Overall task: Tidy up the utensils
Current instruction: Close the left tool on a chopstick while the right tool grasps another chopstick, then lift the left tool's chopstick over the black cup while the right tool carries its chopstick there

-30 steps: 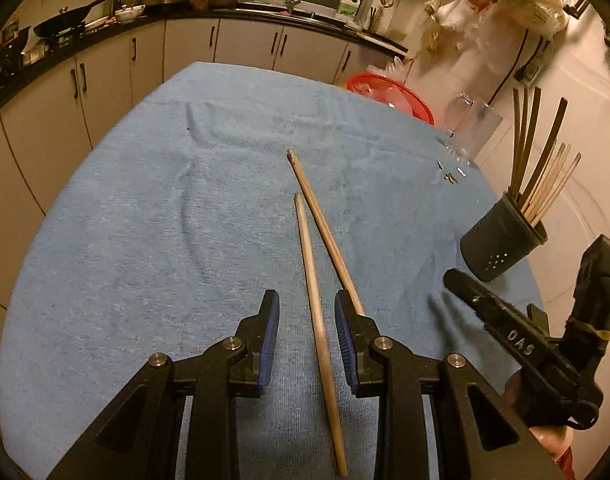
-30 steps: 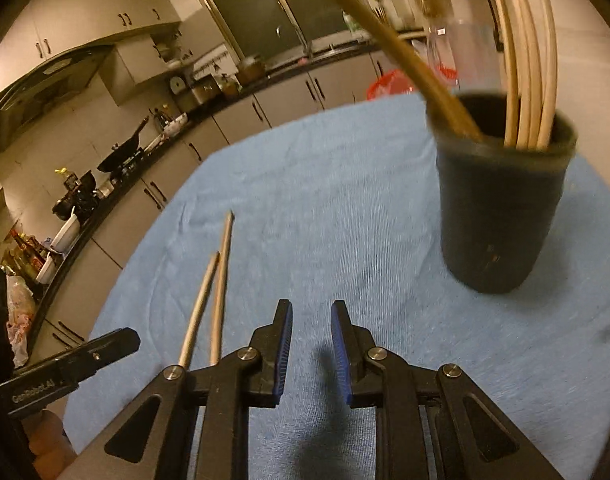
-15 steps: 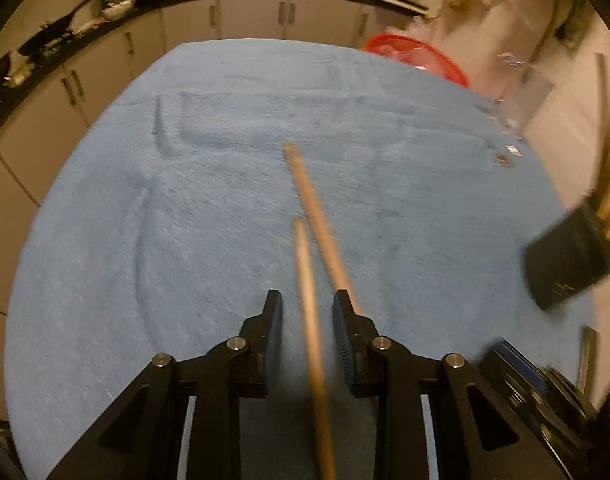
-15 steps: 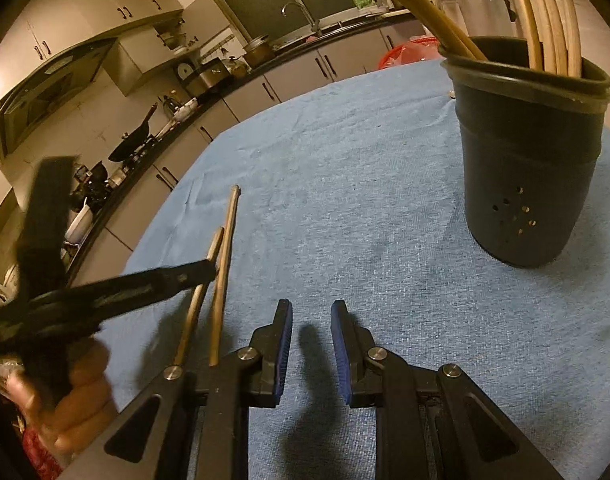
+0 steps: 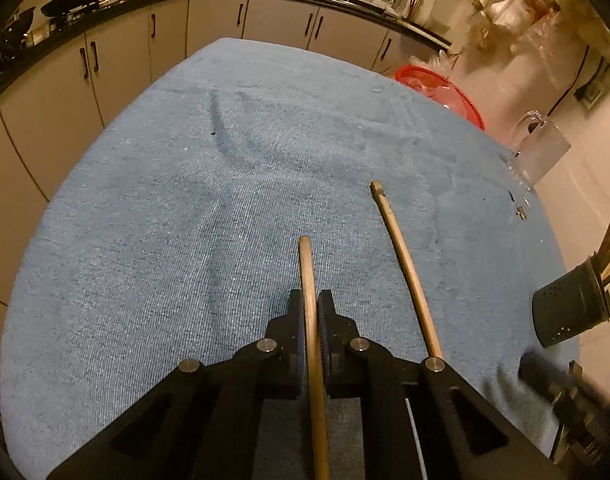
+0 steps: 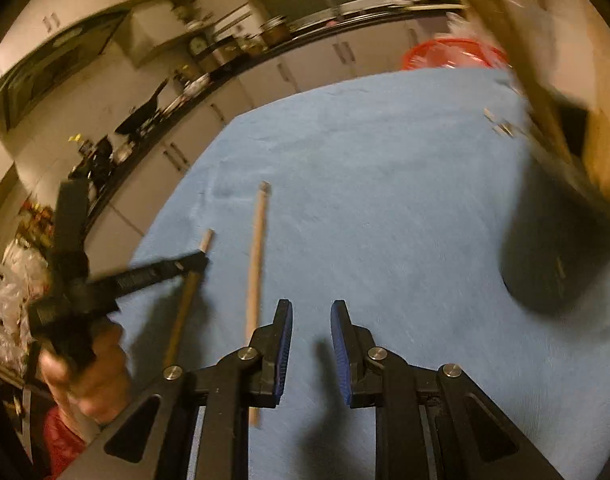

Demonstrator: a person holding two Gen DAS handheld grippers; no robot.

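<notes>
Chopstick (image 5: 311,320) now clamped in my left gripper (image 5: 312,312), jaws were open around it a moment ago. Second chopstick (image 5: 405,272) lies on blue cloth (image 5: 165,240). Right gripper (image 6: 311,344) open, empty. Next: dark holder (image 5: 571,304), far right.

We see two plain wooden chopsticks: one (image 5: 311,320) is clamped lengthwise between the pads of the left claw (image 5: 312,312), its blunt tip projecting forward over the blue cloth. The second chopstick (image 5: 405,268) lies flat on the cloth just right of it, apart. At far right we see a dark perforated holder (image 5: 569,312) holding more sticks upright.
</notes>
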